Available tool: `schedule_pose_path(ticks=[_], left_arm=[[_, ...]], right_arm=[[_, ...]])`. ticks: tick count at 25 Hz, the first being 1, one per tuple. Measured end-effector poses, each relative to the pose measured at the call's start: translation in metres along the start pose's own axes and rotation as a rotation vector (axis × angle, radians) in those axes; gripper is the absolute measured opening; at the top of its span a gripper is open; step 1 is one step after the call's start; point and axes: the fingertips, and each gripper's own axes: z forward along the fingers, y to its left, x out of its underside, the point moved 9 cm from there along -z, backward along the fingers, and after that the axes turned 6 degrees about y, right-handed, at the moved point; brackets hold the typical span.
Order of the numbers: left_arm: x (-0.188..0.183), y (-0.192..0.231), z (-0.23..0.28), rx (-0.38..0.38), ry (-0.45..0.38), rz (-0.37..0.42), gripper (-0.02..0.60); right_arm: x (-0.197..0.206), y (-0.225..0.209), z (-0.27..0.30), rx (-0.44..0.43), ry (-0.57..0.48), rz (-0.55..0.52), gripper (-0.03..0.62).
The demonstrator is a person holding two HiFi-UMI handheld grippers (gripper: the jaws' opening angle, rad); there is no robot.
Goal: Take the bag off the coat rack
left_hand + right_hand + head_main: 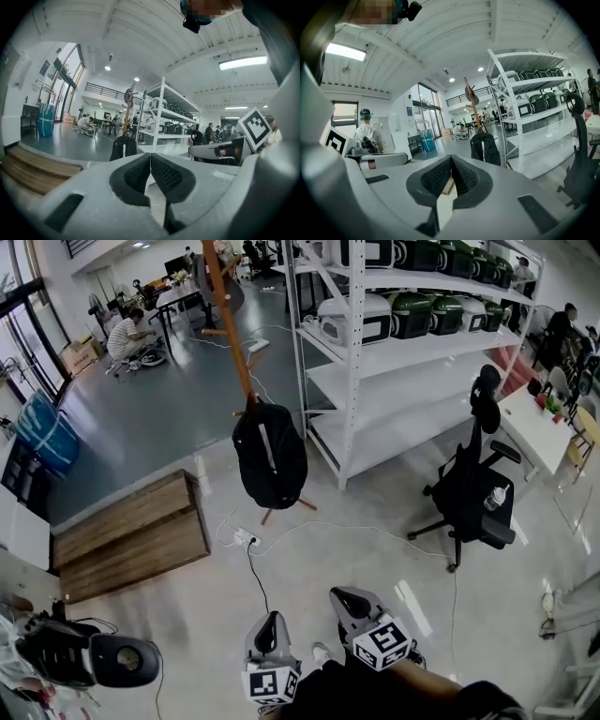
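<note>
Both grippers sit low at 6 o'clock in the head view, side by side, near each other but apart. Left gripper (pixel 269 622): jaws fully together, black pads meeting, nothing between them. Right gripper (pixel 349 599): same, jaws closed tight, empty. Both point roughly level toward 12 o'clock. The bag (pixel 270 456) is black and hangs on the rack (pixel 230 315), at 12 o'clock from the grippers, well apart from both and untouched. The rack is a brown wooden pole, tilted in the head view, and its feet show just under the bag. In both gripper views the bag shows beyond the jaw tips, with floor between. A white shelf (pixel 375 362) stands just beside the bag at 3 o'clock, with white and green appliances on its upper levels and its lower levels bare. A black chair (pixel 473 484) is at 4 o'clock of the bag, near the shelf. A wooden platform (pixel 131 531) lies at 8 o'clock of the bag. A power strip (pixel 246 538) with a cable lies on the floor at 6 o'clock of the bag, between it and the grippers. A person (pixel 127 334) sits on the floor far back at 11 o'clock.
</note>
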Motion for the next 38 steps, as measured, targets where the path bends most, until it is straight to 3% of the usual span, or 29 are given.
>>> schedule_pose_path(ticks=[21, 28, 38], left_arm=[[-0.062, -0.02, 0.18, -0.119, -0.028, -0.015, 0.017], [-0.074, -0.034, 0.214, -0.171, -0.02, -0.009, 0.017], [-0.08, -0.033, 0.242, -0.199, 0.001, -0.002, 0.017]], right_arm=[[-0.074, -0.152, 0.101, -0.158, 0.017, -0.046, 0.012], [-0.086, -0.194, 0.123, -0.204, 0.025, -0.057, 0.012], [-0.094, -0.217, 0.147, -0.242, 0.034, -0.038, 0.012]])
